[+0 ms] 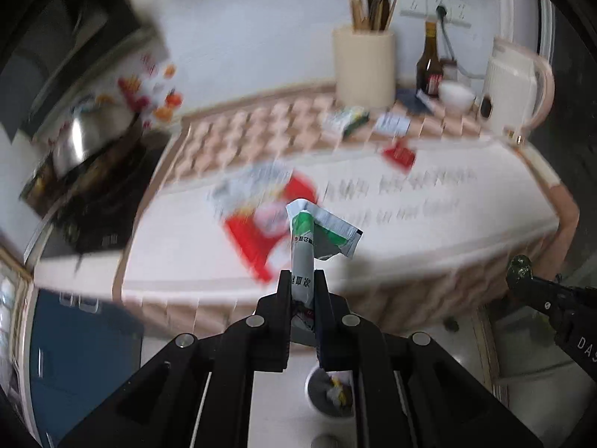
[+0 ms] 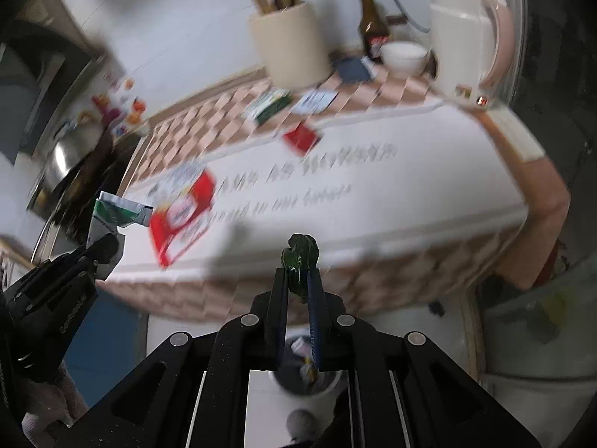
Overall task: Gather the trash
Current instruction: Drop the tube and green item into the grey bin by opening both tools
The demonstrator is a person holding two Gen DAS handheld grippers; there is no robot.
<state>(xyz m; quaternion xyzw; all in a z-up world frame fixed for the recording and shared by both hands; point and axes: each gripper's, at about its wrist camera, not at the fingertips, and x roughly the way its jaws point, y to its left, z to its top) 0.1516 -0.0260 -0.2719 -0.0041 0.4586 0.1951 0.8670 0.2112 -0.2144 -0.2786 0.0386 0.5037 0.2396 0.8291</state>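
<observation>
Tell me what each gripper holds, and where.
Left gripper: green-and-white foil sachet, by its lower end. Right gripper: crumpled dark green wrapper, by its lower part.

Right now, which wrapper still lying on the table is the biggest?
The red and white wrapper near the front edge. The small red packet, green packet and white packet farther back are all much smaller.

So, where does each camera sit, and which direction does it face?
Left wrist: sits on the left hand-held gripper, looking down over the table; it holds a green-white packet; the right hand-held gripper shows at right.
Right wrist: sits on the right hand-held gripper, same direction; it holds a dark green wrapper; the left one shows at left.
Shared: table, red packet, cream holder, bin below.
</observation>
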